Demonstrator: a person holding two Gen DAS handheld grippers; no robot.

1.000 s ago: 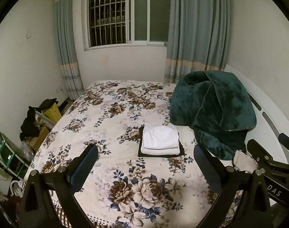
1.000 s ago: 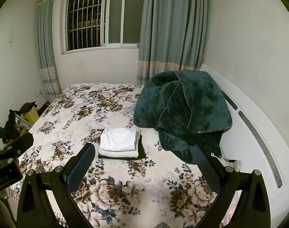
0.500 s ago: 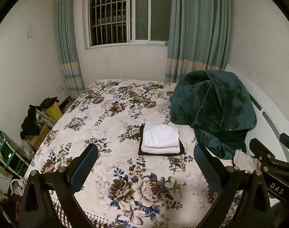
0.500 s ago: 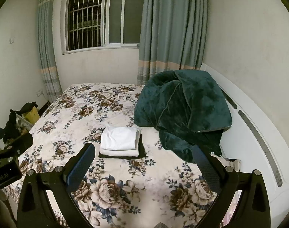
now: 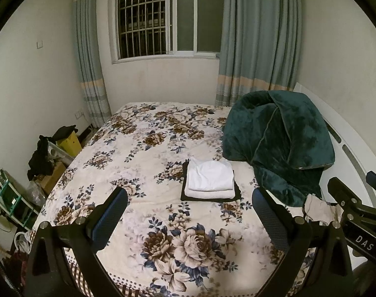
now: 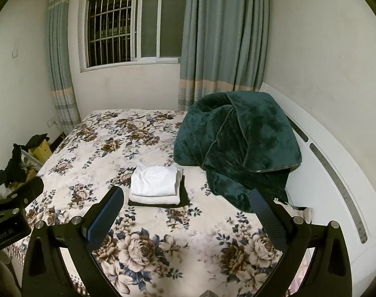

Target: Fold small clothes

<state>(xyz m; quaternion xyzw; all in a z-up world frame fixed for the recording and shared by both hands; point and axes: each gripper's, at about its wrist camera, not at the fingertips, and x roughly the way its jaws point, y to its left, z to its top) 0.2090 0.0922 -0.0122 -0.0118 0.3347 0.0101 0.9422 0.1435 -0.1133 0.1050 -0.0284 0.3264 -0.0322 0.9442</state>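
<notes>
Clothes [image 5: 209,180] lie stacked, white folds over a black one; both grippers' jaws gape empty.

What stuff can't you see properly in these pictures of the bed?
- Pale crumpled cloth beside the dark green plush blanket: partly hidden by the blanket and the right gripper's frame in the left wrist view.
- Black folded garment under the folded white clothes: only edges show in both views.
- Floor clutter left of the bed: too small and dim.
</notes>
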